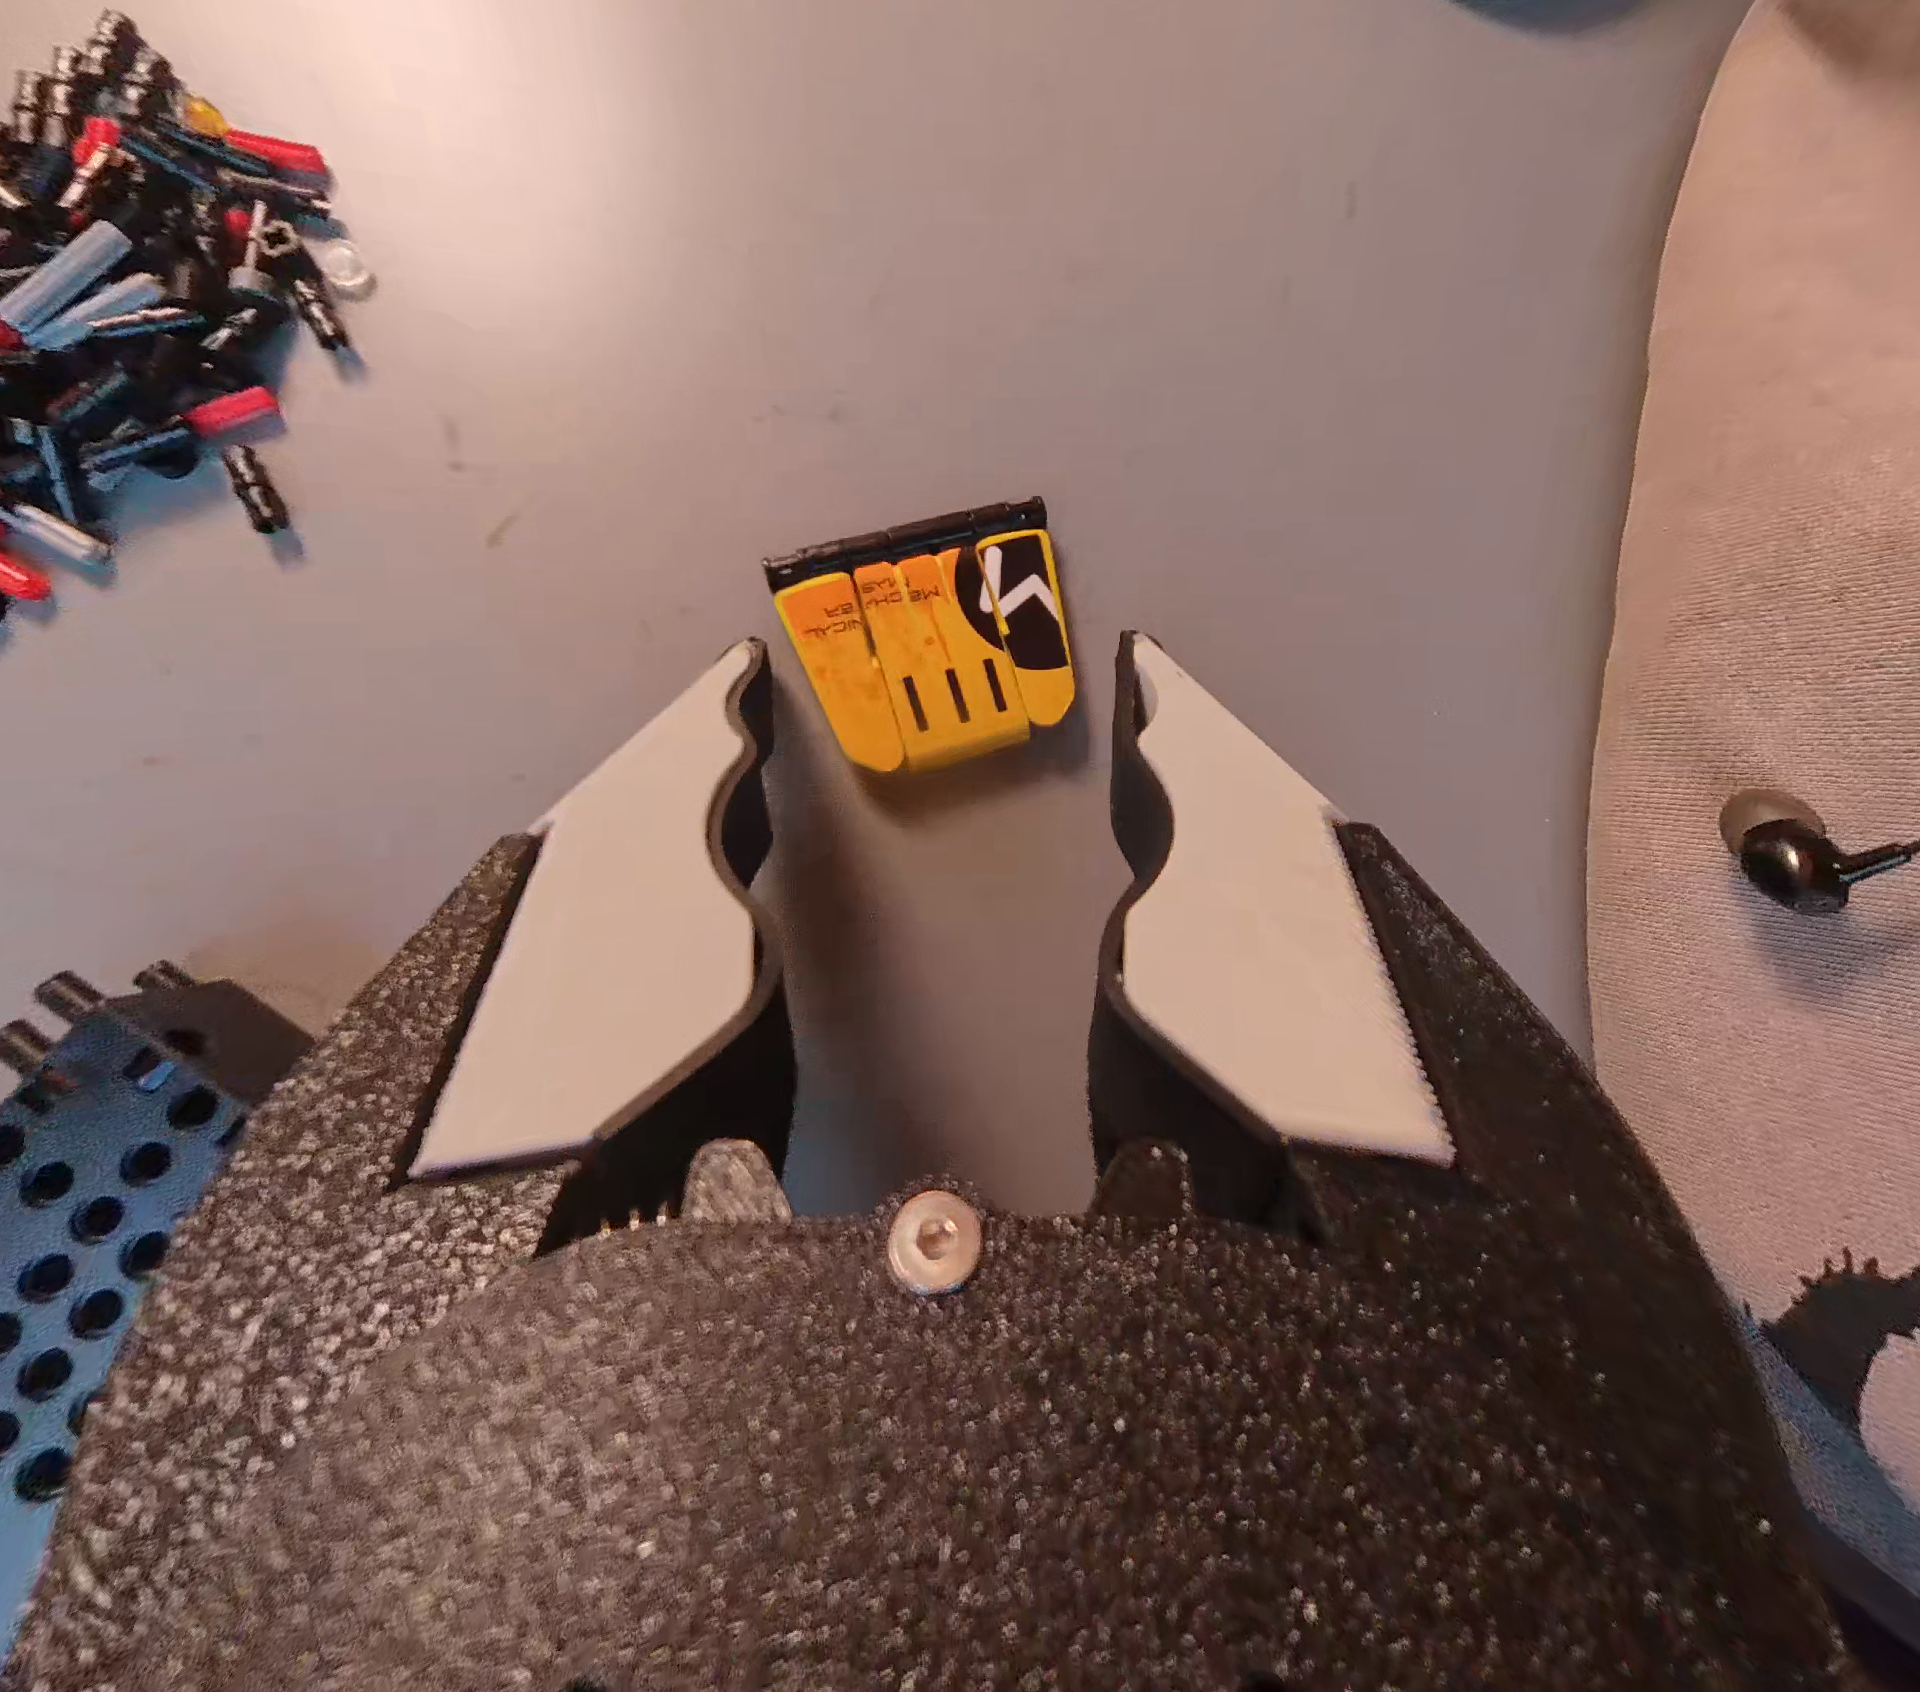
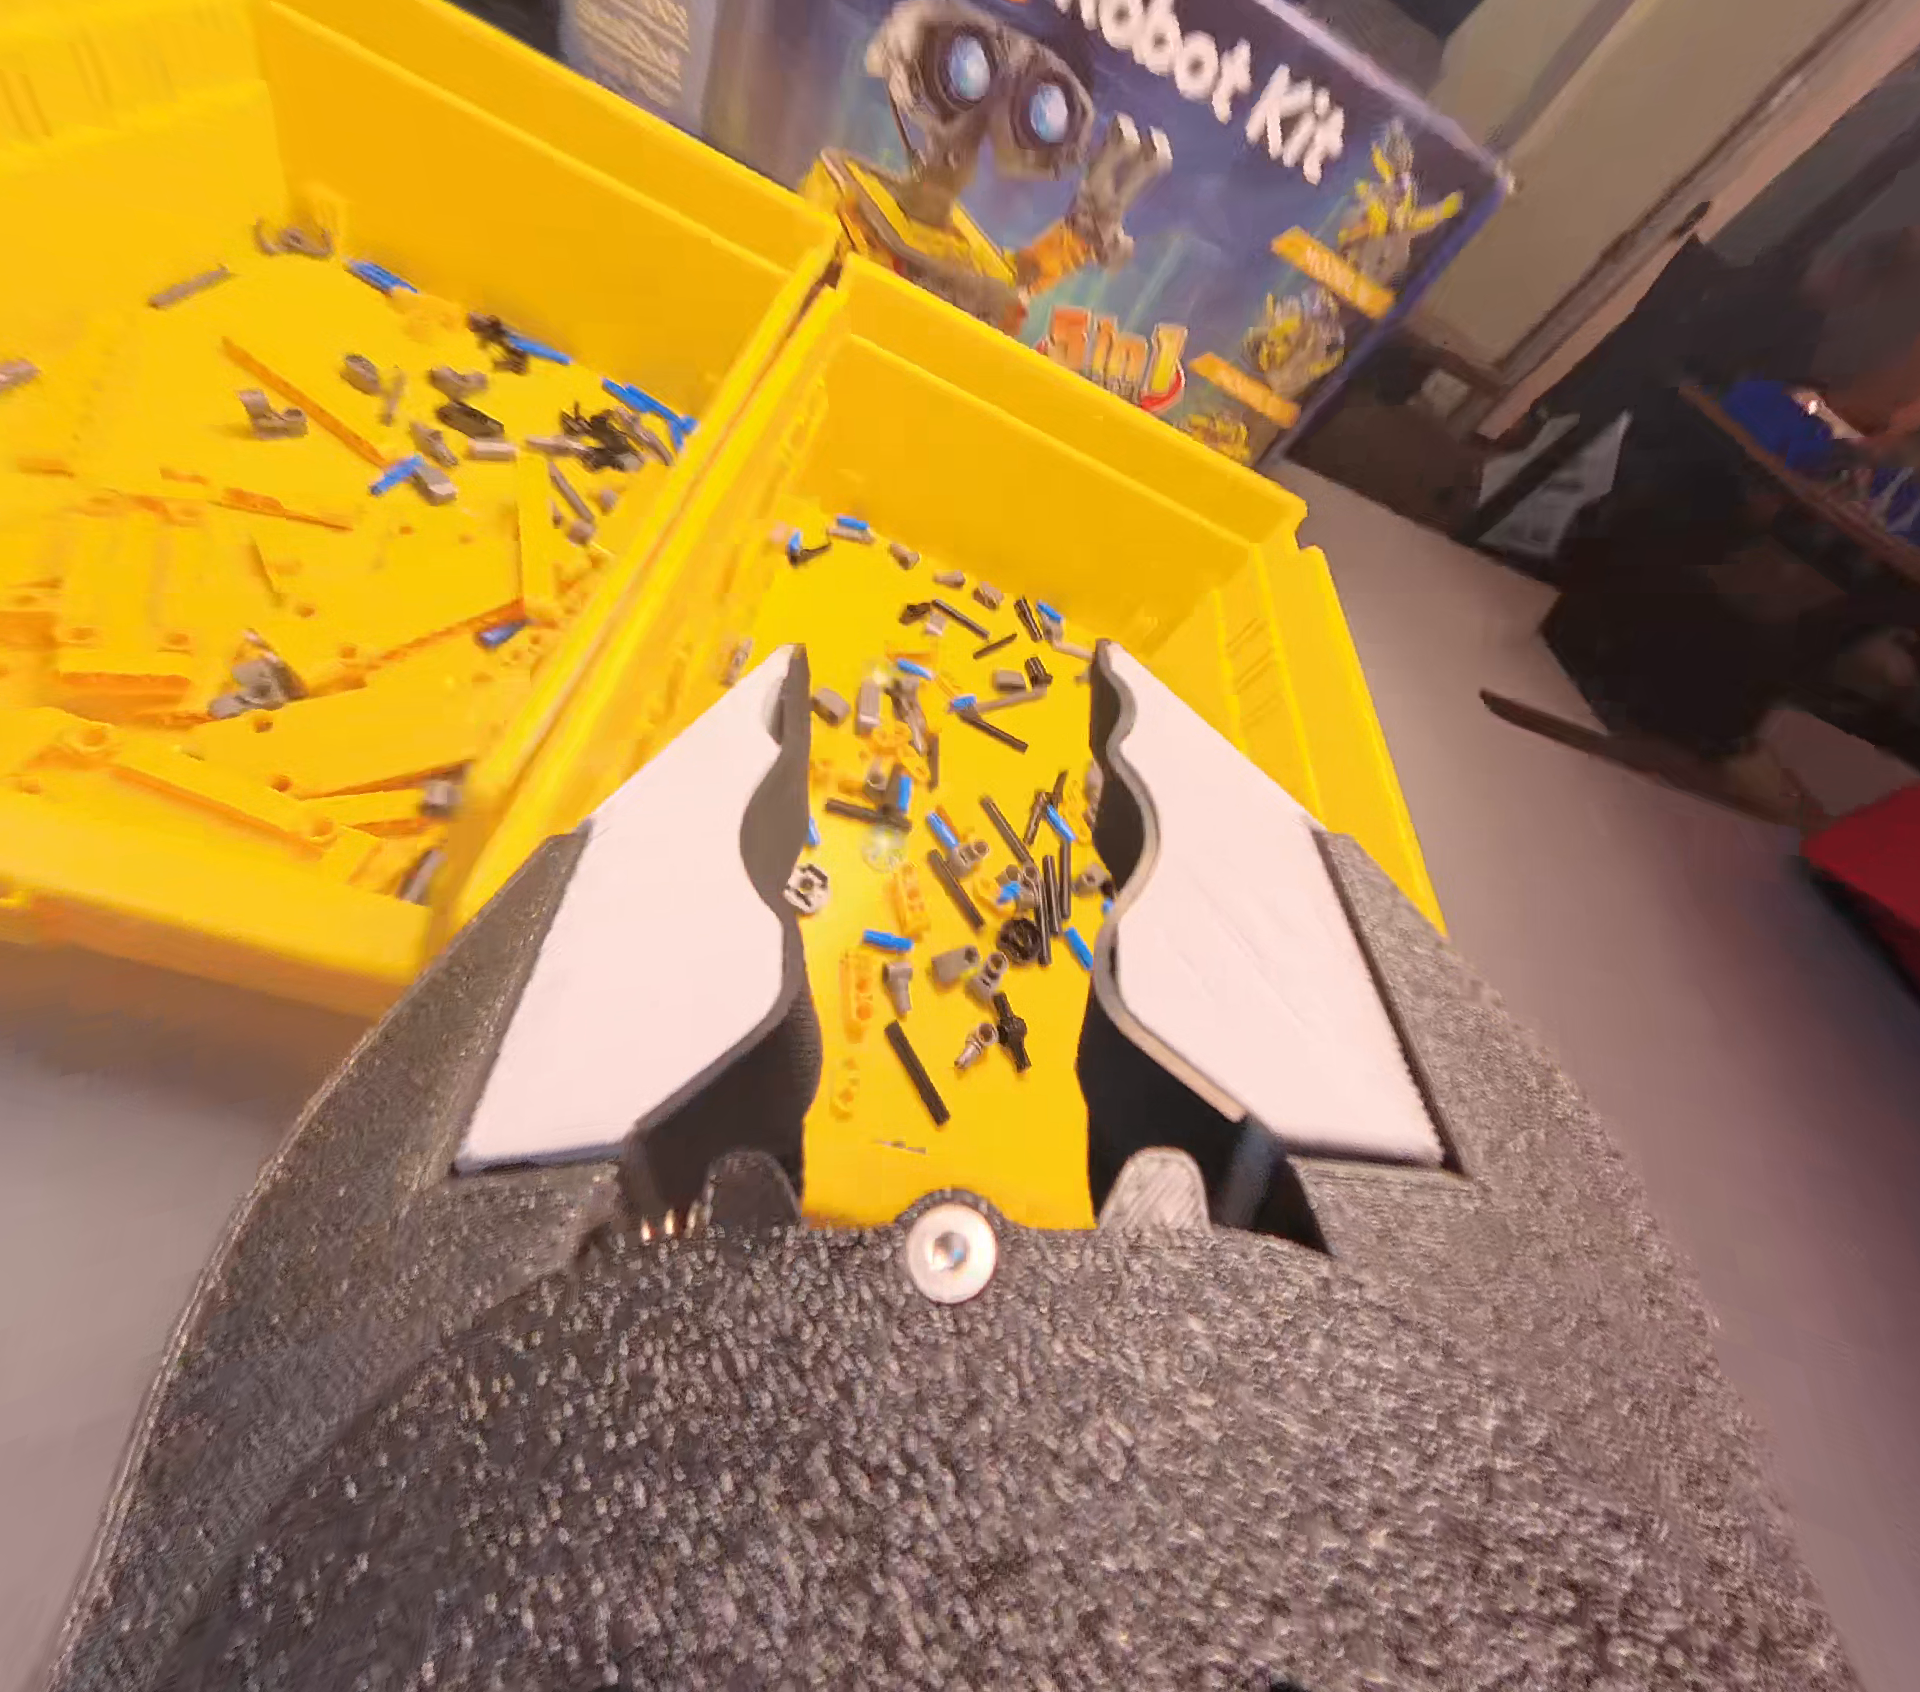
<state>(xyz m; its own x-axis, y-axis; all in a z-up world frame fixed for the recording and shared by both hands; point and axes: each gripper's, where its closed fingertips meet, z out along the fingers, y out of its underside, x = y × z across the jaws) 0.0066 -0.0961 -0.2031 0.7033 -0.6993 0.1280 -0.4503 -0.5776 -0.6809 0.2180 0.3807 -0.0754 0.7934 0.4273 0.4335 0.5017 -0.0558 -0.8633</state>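
- My left tool point(image 1: 940, 655) is spread wide and holds nothing; it hangs over the grey worktop point(image 1: 727, 188).
- A small yellow-and-orange hinged panel point(image 1: 925, 650) with a black hinge strip lies flat on the worktop, just ahead of the fingertips and between them, touching neither.
- A heap of small red, black and grey pins point(image 1: 135, 292) lies well off to the left; a perforated blue-grey plate point(image 1: 73, 1227) sits at the lower left.
- My right tool point(image 2: 945, 655) is also spread and empty, hanging over the right yellow tray point(image 2: 1039, 447).
- Small black, grey and blue parts point(image 2: 966, 863) are scattered in that tray.
- The left yellow tray point(image 2: 499, 188) touches it; a printed box point(image 2: 1039, 84) stands behind both.
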